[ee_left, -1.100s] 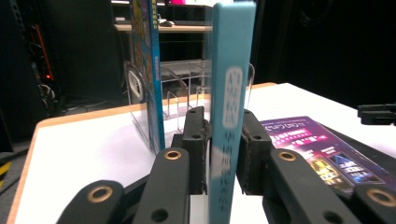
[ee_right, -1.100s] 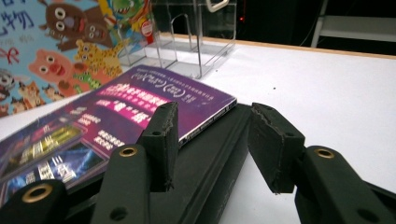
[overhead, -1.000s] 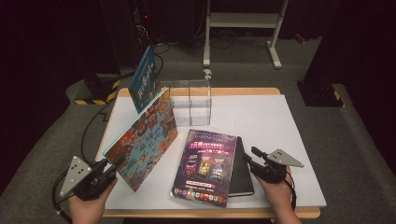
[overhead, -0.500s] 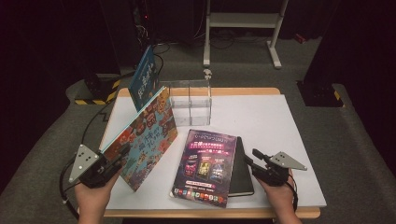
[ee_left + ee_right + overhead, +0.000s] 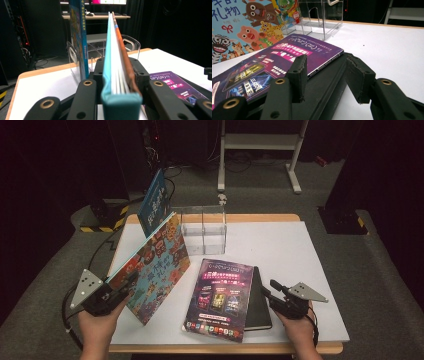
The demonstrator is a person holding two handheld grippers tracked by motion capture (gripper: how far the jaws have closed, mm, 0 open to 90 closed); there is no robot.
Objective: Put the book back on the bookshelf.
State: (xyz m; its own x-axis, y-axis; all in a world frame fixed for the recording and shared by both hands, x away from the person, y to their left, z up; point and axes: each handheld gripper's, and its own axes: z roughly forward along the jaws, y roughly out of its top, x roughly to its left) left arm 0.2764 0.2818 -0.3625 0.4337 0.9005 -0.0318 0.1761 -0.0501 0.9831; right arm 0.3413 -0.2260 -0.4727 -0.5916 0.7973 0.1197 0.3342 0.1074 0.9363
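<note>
My left gripper (image 5: pixel 126 284) is shut on the near edge of a colourful animal picture book (image 5: pixel 155 262), holding it tilted up off the white table (image 5: pixel 285 245). In the left gripper view the book (image 5: pixel 116 47) runs edge-on between the jaws of that gripper (image 5: pixel 117 64), which have eased slightly wider while still pinching it. My right gripper (image 5: pixel 267 287) is open at the right edge of a black notebook (image 5: pixel 260 302). A purple book (image 5: pixel 220 295) lies partly on that notebook. In the right gripper view the notebook's corner (image 5: pixel 324 85) lies between the spread jaws of that gripper (image 5: pixel 325 65).
A clear acrylic book stand (image 5: pixel 205 227) sits at the back of the table. A blue book (image 5: pixel 154 202) stands upright at its left side. White table surface lies to the right of the books. A metal frame (image 5: pixel 260 142) stands on the floor behind.
My left hand has shifted a little up and inward with the picture book. The right gripper has stayed where it was.
</note>
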